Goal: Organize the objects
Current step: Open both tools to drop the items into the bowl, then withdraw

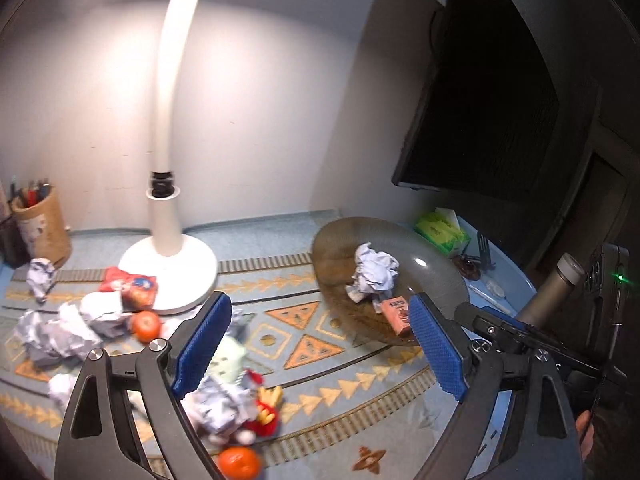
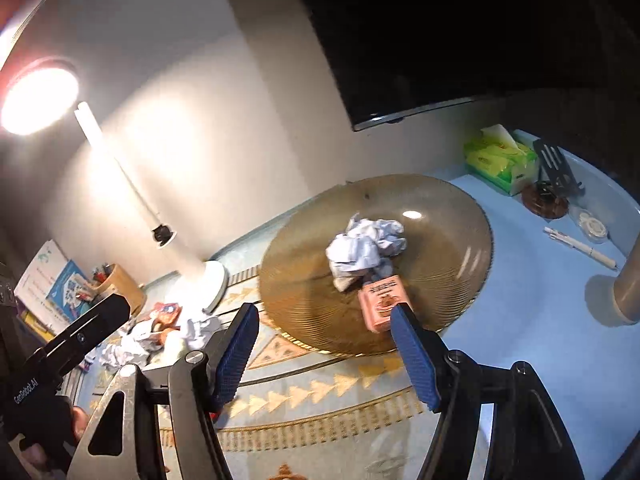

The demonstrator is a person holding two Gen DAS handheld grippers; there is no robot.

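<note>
A brown ribbed glass plate [image 1: 340, 248] [image 2: 440, 240] lies on the patterned mat and holds a crumpled paper ball [image 1: 374, 276] [image 2: 364, 248] and a small pink carton [image 1: 396, 314] [image 2: 380, 302]. My left gripper [image 1: 320, 304] hangs open over the mat, left of the plate, with nothing between its blue pads. My right gripper [image 2: 325, 312] is open at the plate's near rim; the carton lies just beyond its right fingertip [image 2: 404, 320]. To the left lie more paper balls [image 1: 60, 332], two oranges [image 1: 146, 326] [image 1: 239, 462], a red snack packet [image 1: 132, 286] and a fries toy [image 1: 266, 408].
A white desk lamp [image 1: 168, 256] stands behind the clutter, with a pen holder [image 1: 42, 228] far left. A dark monitor [image 1: 480, 100] hangs on the right. A green tissue pack [image 2: 500, 160], a pen [image 2: 580, 248] and a tan flask [image 2: 628, 288] sit right of the plate.
</note>
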